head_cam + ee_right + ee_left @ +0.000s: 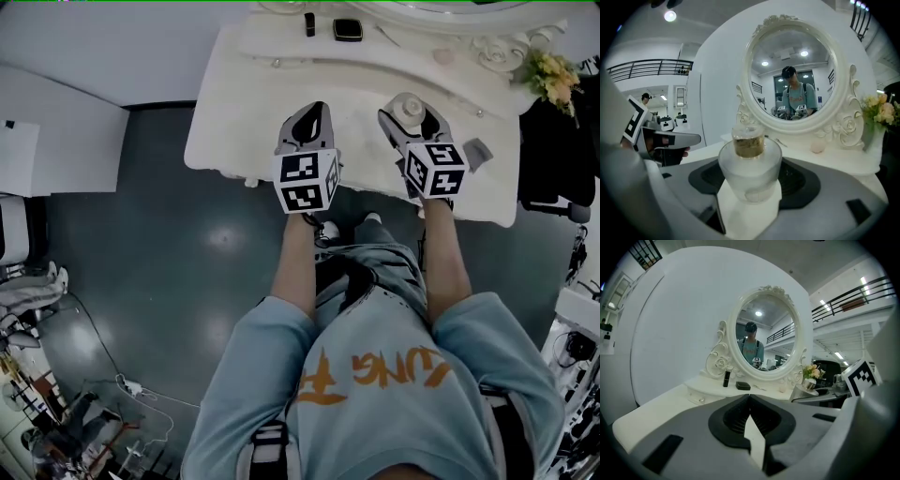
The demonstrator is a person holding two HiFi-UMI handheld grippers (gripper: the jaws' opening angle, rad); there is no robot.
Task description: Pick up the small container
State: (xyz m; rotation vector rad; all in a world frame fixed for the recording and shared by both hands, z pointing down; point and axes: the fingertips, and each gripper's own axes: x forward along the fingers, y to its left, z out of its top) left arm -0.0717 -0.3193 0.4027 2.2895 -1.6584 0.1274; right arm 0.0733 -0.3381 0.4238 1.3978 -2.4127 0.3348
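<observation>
Small container (749, 171) of frosted glass, with a clear stopper over a gold neck, stands between the jaws of the right gripper (750, 174), whose dark pads press on its two sides. In the head view it (410, 110) sits at about 1 o'clock, over the front part of the white dressing table (234, 112).

The left gripper (750, 397) is at 12 o'clock in that view, just beside the right one, its jaws brought together at the tips with nothing between them.

The table has a carved, scrolled back with an oval mirror (764, 341) that reflects the person. Below the table lies a dark grey glossy floor (187, 244); behind it a plain white wall, and railed upper galleries show in both gripper views.

At 12 o'clock on the raised shelf under the mirror stand a black tube (309, 23) and, just beside it, a flat black case (348, 29). A bunch of flowers (553, 75) is at 2 o'clock, on the table's right end. A small pale pink object (817, 147) lies at the mirror's foot.
</observation>
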